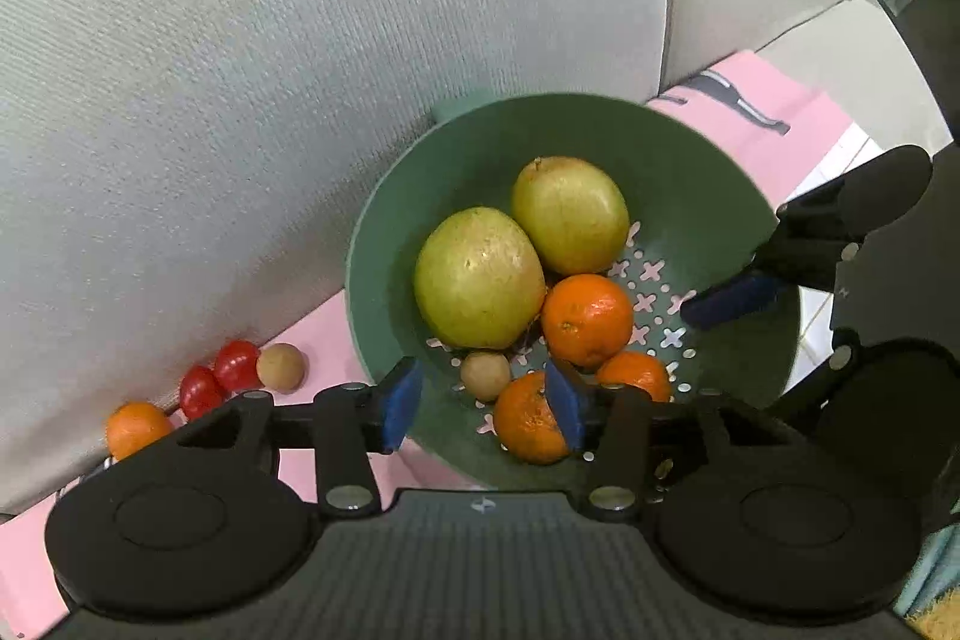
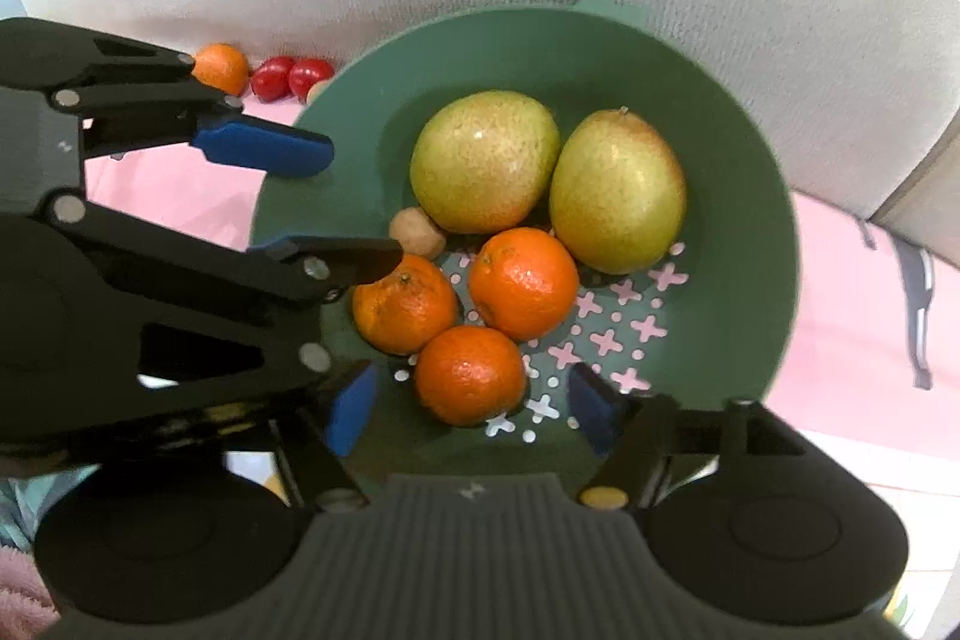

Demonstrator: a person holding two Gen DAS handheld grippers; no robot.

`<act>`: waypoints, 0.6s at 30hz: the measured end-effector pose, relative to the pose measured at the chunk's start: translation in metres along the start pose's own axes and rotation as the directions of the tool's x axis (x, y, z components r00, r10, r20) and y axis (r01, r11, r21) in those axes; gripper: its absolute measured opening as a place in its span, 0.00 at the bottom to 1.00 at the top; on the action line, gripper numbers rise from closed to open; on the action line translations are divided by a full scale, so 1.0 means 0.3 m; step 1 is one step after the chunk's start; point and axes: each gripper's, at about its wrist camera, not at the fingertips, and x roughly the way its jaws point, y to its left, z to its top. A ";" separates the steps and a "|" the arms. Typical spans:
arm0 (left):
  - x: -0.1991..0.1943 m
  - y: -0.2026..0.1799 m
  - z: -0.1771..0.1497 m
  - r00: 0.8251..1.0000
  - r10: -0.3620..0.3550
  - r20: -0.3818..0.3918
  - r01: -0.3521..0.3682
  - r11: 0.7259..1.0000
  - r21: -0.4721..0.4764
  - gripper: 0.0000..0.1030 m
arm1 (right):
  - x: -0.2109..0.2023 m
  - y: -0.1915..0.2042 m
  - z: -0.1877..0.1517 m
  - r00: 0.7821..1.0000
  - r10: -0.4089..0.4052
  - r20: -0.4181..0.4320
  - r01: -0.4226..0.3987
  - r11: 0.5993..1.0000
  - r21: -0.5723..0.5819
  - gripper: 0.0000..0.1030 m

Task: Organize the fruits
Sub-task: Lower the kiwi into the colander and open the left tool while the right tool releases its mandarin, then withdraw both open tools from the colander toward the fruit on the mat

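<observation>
The green colander point(image 2: 738, 196) on the pink cloth point(image 2: 852, 316) holds 2 pears point(image 2: 486, 160), 3 mandarins point(image 2: 522, 283) and 1 small brown fruit point(image 2: 417, 232). At its 10 o'clock lie 1 more mandarin point(image 2: 221, 67) and 2 tomatoes point(image 2: 292, 77). The left gripper point(image 1: 480, 403) and right gripper point(image 2: 471, 415) both tilt down over the colander's near rim, jaws apart, gripping nothing.

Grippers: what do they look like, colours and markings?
Both look the same. Left claw: black linkage arms with silver pivot rivets, blue pads on the fingertips, two round black discs and a ribbed dark grey centre panel with a small white mark. Right claw matches, though one pivot cap looks yellowish. No cables or sleeves visible.
</observation>
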 end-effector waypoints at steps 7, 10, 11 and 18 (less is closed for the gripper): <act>-0.103 0.023 -0.037 0.998 0.029 0.064 -0.027 0.999 -0.023 0.59 | -0.074 0.027 -0.039 0.995 -0.040 0.089 0.039 0.999 0.012 0.73; -0.146 0.042 -0.062 0.995 0.048 0.084 -0.045 0.998 -0.042 0.59 | -0.096 0.040 -0.061 0.987 -0.077 0.144 0.070 0.996 0.054 0.74; -0.162 0.050 -0.072 0.994 0.055 0.090 -0.051 0.998 -0.049 0.59 | -0.102 0.046 -0.069 0.983 -0.088 0.161 0.078 0.995 0.066 0.74; -0.271 0.083 -0.148 0.983 0.104 0.150 -0.092 0.992 -0.084 0.59 | -0.147 0.121 -0.096 0.949 -0.110 0.296 0.070 0.987 0.145 0.77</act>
